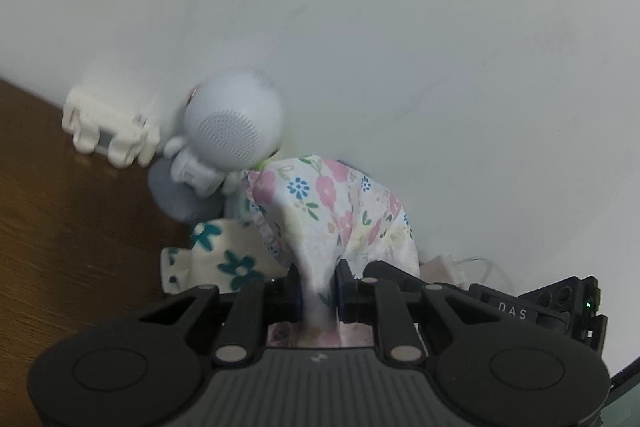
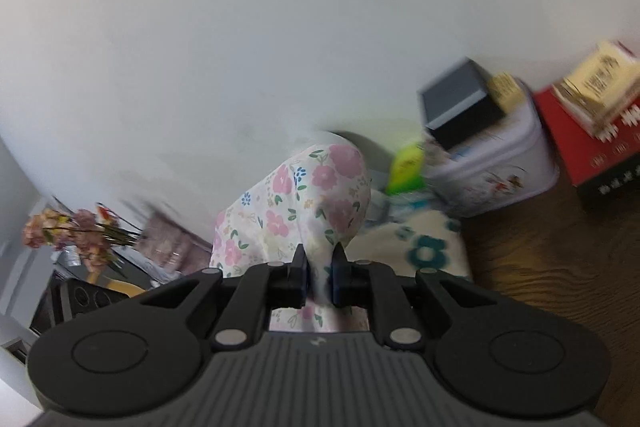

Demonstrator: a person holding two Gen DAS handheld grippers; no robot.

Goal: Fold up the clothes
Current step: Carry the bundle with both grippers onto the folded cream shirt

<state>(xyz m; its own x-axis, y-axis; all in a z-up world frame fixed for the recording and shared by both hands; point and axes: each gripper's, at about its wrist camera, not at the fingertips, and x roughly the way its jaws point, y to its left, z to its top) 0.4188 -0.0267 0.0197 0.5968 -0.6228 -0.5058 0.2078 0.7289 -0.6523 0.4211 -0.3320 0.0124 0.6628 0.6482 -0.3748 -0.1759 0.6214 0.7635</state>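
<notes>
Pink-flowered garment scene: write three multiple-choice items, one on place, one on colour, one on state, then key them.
1. Where does the white round-headed figure stand?
A. On the wooden table by the wall
B. On the red box
C. Between the jaws

2. What colour are the flowers on the cream cloth?
A. Red
B. Teal
C. Yellow

3. How does the left gripper stand?
A. Wide open, nothing in it
B. Shut on the pink-flowered garment
C. Shut on the figure

Key: 1 A, it sits on the table against the wall; 2 B, teal petals show; 3 B, fabric is pinched between the pads.
</notes>
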